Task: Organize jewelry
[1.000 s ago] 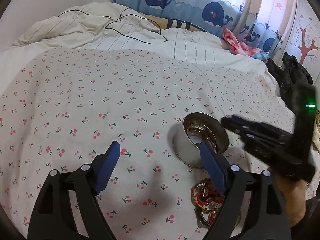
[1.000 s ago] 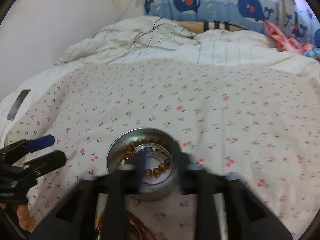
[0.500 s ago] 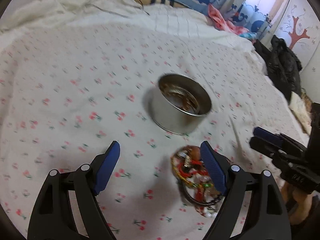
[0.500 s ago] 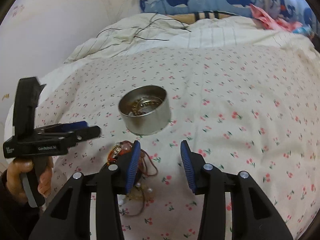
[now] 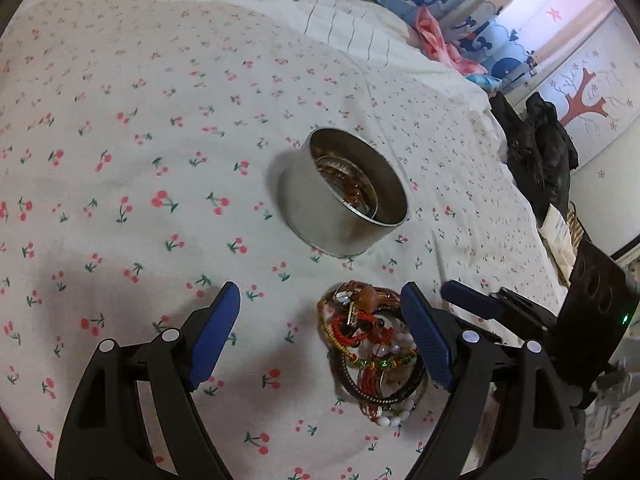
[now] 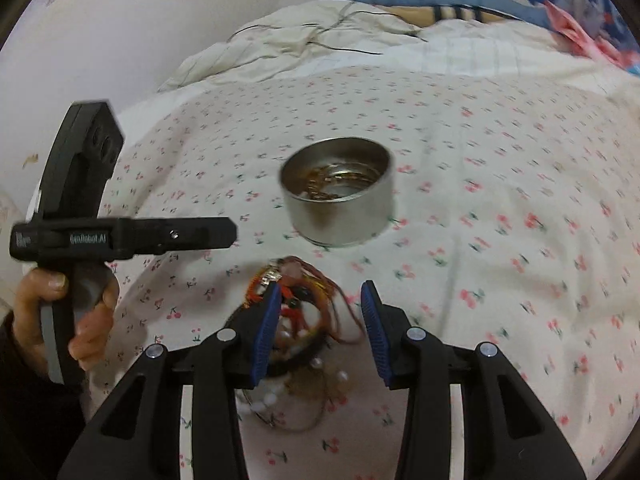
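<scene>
- I am holding my right claw (image 6: 320, 320) just over the pile of bracelets (image 6: 298, 320) on the bedsheet (image 6: 500, 200); its two blue pads are standing apart and are grasping nothing.
- The pile is lying under and partly between these pads, more toward the left pad (image 6: 266, 328).
- The round tin (image 6: 340, 192) is standing ahead of the claw, close behind the pile, and some beads are already lying inside it.
- My left claw (image 5: 320, 336) is also released and empty; the pile (image 5: 372, 348) is lying next to its right pad.
- I am judging that I am in the step of taking the next bracelet for the tin.
- The next move is asking me to go down, close on one loop only, and lift slowly, because the cords are looking tangled together.
</scene>
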Motion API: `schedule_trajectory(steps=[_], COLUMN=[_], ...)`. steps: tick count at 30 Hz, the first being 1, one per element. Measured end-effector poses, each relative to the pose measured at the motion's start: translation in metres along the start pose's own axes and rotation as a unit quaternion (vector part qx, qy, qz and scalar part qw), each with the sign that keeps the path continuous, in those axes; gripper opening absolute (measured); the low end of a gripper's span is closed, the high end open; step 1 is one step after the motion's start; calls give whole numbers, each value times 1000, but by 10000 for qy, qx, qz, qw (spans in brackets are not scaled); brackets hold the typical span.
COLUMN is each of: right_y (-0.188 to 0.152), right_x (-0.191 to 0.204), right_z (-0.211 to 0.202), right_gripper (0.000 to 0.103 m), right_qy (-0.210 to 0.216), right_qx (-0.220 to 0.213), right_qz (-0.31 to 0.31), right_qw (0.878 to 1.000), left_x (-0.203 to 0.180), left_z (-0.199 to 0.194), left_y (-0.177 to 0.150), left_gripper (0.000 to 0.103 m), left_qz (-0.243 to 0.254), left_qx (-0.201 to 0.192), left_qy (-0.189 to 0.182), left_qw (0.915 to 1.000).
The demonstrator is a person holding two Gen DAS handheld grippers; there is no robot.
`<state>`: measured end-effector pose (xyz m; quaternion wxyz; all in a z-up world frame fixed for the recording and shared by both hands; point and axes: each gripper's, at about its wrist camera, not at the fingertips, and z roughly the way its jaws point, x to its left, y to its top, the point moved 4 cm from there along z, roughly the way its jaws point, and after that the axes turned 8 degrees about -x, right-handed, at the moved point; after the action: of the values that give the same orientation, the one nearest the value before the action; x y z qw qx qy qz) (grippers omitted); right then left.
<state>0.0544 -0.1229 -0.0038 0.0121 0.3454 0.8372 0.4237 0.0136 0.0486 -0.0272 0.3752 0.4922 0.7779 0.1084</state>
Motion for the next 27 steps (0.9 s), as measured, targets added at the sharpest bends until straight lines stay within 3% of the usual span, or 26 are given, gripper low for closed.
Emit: schedule_trajectory(steps=[2, 6, 8, 21, 24, 25, 26, 27], right_y=[-1, -6, -6, 17, 17, 15, 11, 7], right_x=[7, 7, 4, -23, -21, -18, -16, -13], right_z=[12, 33, 32, -18, -16, -12, -7, -1], right_gripper=[33, 8, 5, 4, 4, 4, 16, 47], right_qy=[62, -86, -33, 483, 725, 781, 750, 708], right_qx=[107, 336, 298, -501, -269, -155, -55, 88], right_qz=[-120, -207, -97, 888, 903, 903, 889, 830], right_qw=[9999, 9992, 9995, 9936, 9929, 9927, 9932, 9940], left_x=[2, -1, -1, 6, -1, -2, -3, -3], left_z=[3, 7, 8, 11, 17, 18, 19, 19], left_y=[-2, -4, -4, -4, -8, -8, -9, -8], left_gripper=[79, 79, 79, 80, 81, 81, 82, 82], left_qz=[-46, -8, -3, -167, -14, 19, 24, -3], left_qx=[99, 181, 215, 272, 384, 401, 406, 402], left_qy=[-2, -27, -28, -3, 8, 16, 17, 10], left_qw=[9999, 9998, 9998, 9995, 9993, 9992, 9992, 9992])
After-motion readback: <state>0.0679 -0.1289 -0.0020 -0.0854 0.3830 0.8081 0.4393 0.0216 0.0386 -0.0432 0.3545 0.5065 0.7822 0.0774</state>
